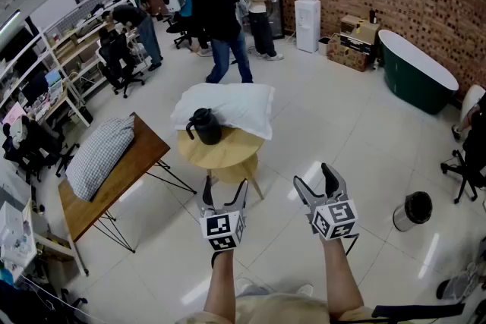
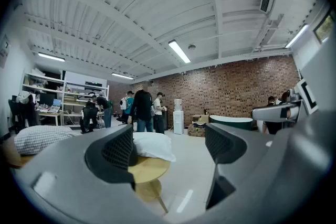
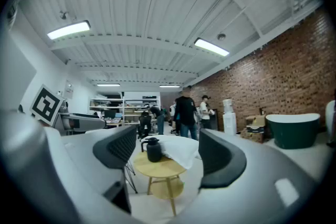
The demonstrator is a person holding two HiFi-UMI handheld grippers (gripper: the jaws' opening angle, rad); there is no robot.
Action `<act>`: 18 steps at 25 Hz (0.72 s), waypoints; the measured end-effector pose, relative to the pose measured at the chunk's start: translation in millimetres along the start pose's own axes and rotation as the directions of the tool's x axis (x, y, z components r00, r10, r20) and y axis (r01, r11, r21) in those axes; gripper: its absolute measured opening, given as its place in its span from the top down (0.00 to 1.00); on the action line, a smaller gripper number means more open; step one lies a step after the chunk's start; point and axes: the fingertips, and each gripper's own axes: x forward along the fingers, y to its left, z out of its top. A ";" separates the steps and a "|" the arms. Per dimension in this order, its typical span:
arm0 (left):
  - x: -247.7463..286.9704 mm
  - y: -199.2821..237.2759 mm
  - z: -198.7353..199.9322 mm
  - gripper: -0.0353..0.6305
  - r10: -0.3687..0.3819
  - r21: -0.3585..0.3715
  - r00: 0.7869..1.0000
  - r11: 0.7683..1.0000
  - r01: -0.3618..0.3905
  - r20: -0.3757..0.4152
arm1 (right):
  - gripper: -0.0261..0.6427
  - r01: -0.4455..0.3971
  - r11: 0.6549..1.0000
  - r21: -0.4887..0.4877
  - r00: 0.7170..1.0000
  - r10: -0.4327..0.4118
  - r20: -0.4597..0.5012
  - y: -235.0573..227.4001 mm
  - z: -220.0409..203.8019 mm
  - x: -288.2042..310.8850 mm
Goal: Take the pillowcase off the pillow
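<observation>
Pillow [image 1: 228,106] is lying on the round bench [image 1: 228,154] while left tool [image 1: 225,190] and right tool [image 1: 315,182] are hovering short of that bench, jaws apart and empty, likely readying to grab it.

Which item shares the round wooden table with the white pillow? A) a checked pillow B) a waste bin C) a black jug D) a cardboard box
C: the black jug stands on the round table right beside the white pillow.
</observation>
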 end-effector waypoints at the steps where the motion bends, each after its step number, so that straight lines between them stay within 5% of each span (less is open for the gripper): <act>1: -2.2 4.9 -0.6 0.30 0.006 0.006 1.000 1.000 -0.006 -0.002 | 0.42 -0.025 1.000 0.017 1.000 0.025 -0.008 10.0 -8.5 7.0; 5: -4.6 35.7 -1.2 0.31 0.066 0.021 0.998 0.998 -0.066 0.021 | 0.43 -0.141 0.989 0.054 0.990 0.141 0.005 50.8 -28.6 43.4; 10: -19.7 129.8 1.5 0.31 0.190 0.050 0.982 0.980 -0.190 0.011 | 0.46 -0.297 0.951 0.086 0.955 0.294 0.048 130.1 -21.2 124.2; 13: -41.9 181.6 -5.1 0.31 0.265 0.050 0.964 0.963 -0.265 0.007 | 0.46 -0.364 0.928 0.083 0.931 0.360 0.050 176.0 -32.6 157.7; 18: -81.9 199.4 -23.4 0.31 0.392 0.078 0.920 0.917 -0.392 0.014 | 0.46 -0.487 0.867 0.108 0.873 0.483 0.059 212.4 -57.4 164.9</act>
